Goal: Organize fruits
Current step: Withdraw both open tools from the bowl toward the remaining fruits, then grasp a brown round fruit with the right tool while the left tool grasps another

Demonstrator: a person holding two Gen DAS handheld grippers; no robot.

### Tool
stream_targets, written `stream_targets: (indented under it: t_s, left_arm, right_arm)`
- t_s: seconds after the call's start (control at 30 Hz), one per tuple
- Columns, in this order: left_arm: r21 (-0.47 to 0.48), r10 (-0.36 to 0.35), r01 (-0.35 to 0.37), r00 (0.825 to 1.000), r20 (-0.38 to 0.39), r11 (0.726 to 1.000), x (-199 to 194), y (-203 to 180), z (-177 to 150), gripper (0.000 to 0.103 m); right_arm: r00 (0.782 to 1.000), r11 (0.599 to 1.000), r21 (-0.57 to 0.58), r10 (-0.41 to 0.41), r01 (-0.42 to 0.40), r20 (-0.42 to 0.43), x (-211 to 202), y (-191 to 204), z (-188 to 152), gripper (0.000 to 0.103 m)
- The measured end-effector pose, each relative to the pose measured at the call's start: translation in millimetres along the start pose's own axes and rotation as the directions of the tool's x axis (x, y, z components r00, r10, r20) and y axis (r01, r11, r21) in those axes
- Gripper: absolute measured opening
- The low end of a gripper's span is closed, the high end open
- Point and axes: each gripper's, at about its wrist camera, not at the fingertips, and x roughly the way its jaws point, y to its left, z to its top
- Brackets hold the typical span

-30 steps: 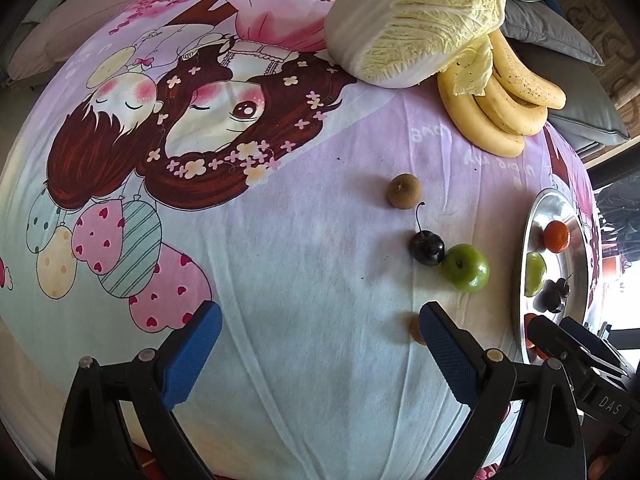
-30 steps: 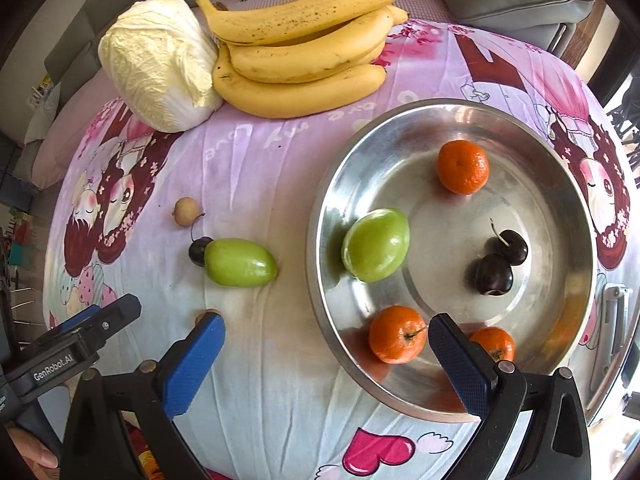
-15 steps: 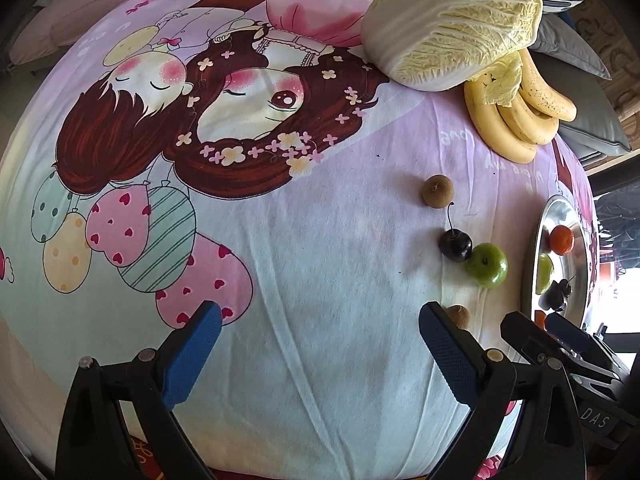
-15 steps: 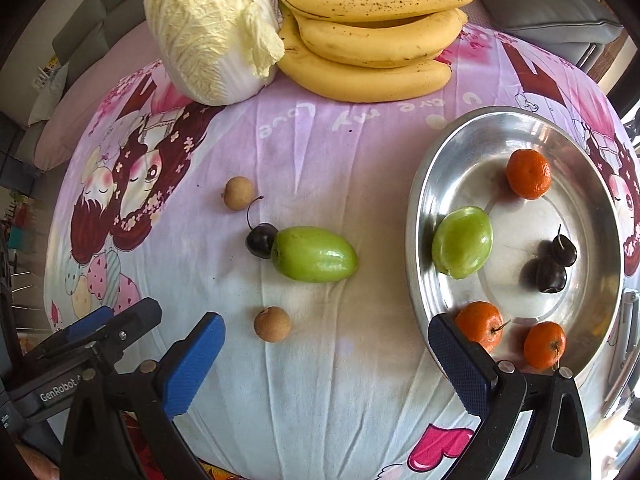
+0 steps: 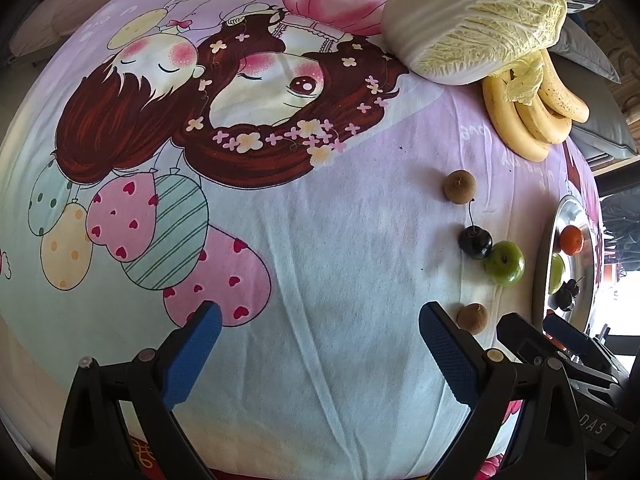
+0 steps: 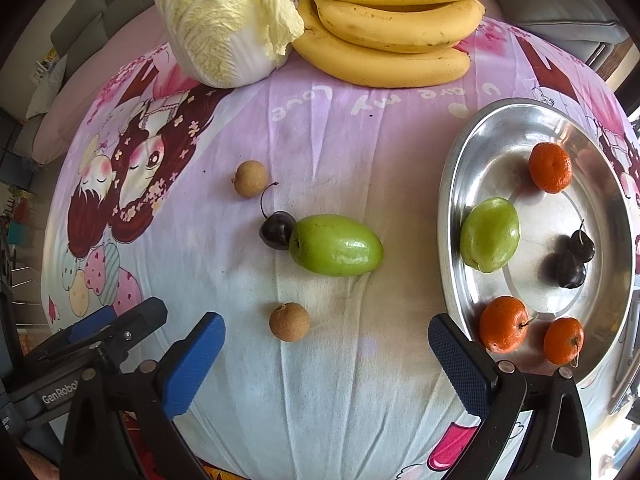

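Lying just ahead of the right gripper (image 6: 326, 354) — jaws wide, empty — a brown longan (image 6: 289, 321) sits between its fingers.

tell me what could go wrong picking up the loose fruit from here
1. The dark cherry touches the green fruit; grabbing either may nudge the other into rolling.
2. The near brown longan is small and round, so the open right gripper could squeeze it out sideways on the wrinkled cloth.
3. The metal tray already holds seven fruits; a dropped piece could knock them about.
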Motion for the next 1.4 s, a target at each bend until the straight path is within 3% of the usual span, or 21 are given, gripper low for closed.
stream_targets:
  t_s: [1.03,1.23,1.4]
  left_arm:
    - [-0.032,0.019,-0.021,0.999,-0.049,0.999,21,28,5,0.099]
    - [-0.028,0.031,-0.033,0.998,-0.057,0.999,28,28,3,0.099]
    - [-0.025,0.017,-0.019,0.998,-0.059,1.000,27,25,2,0.099]
  right_arm:
    - [0.999,0.999,-0.030,0.042,-0.043,-0.029,30,23,6,0.102]
    - [0.998,0.997,-0.042,0.057,-0.058,-0.031,34,27,4,0.094]
    - [0.999,0.998,-0.057,0.037,-0.039,-0.027,38,27,0,0.070]
